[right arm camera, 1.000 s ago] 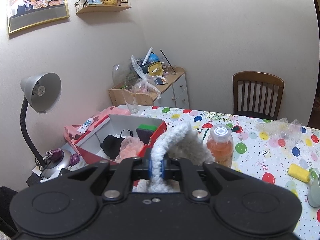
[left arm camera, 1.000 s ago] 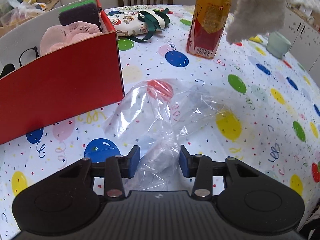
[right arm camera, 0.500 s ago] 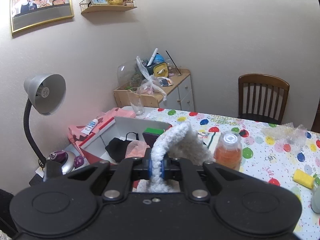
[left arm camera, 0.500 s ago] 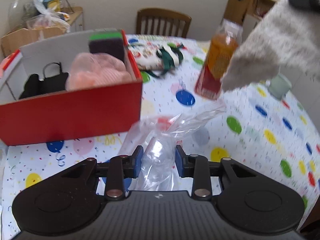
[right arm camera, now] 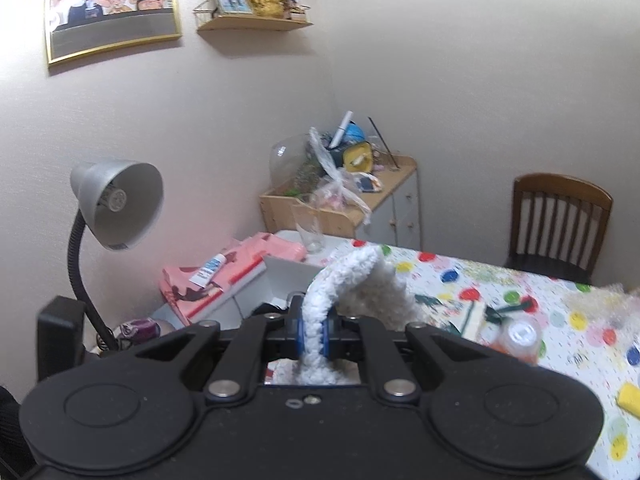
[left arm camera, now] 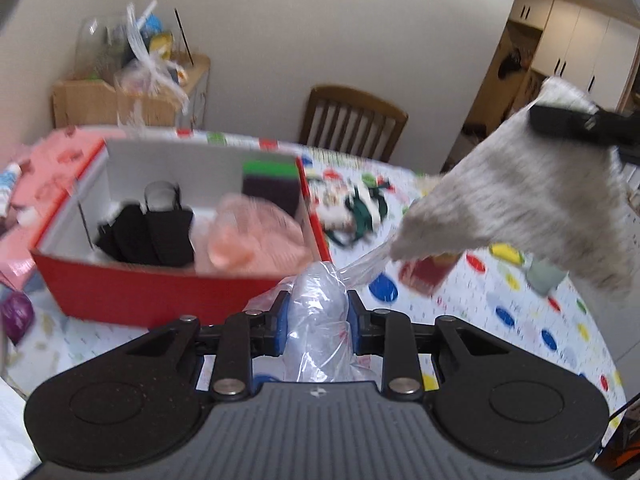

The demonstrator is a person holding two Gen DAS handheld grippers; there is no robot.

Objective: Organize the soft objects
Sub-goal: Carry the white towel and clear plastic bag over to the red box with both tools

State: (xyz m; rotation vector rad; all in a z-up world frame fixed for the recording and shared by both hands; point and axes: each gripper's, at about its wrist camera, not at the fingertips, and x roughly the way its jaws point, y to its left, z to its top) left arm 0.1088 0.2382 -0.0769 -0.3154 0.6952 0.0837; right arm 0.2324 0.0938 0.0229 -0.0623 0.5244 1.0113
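My left gripper (left arm camera: 318, 318) is shut on a crumpled clear plastic bag (left arm camera: 318, 328) and holds it above the table, just in front of the red box (left arm camera: 160, 288). The box holds a black fabric item (left arm camera: 148, 232), a pink cloth (left arm camera: 248, 236) and a green-and-purple sponge (left arm camera: 272, 184). My right gripper (right arm camera: 314, 334) is shut on a fluffy white cloth (right arm camera: 352, 276), which hangs in the air to the right of the box in the left wrist view (left arm camera: 516, 204).
An orange drink bottle (right arm camera: 516, 340) stands on the balloon-print tablecloth (left arm camera: 520, 320). A wrapped gift with green ribbon (left arm camera: 356, 208) lies behind the box. A desk lamp (right arm camera: 112, 208), a wooden chair (left arm camera: 352, 120), a yellow sponge (right arm camera: 628, 398) and a pale green cup (left arm camera: 546, 276) stand around.
My left gripper closed on the plastic bag and lifted it off the table toward the red box. My right gripper rose and moved left with the white cloth.
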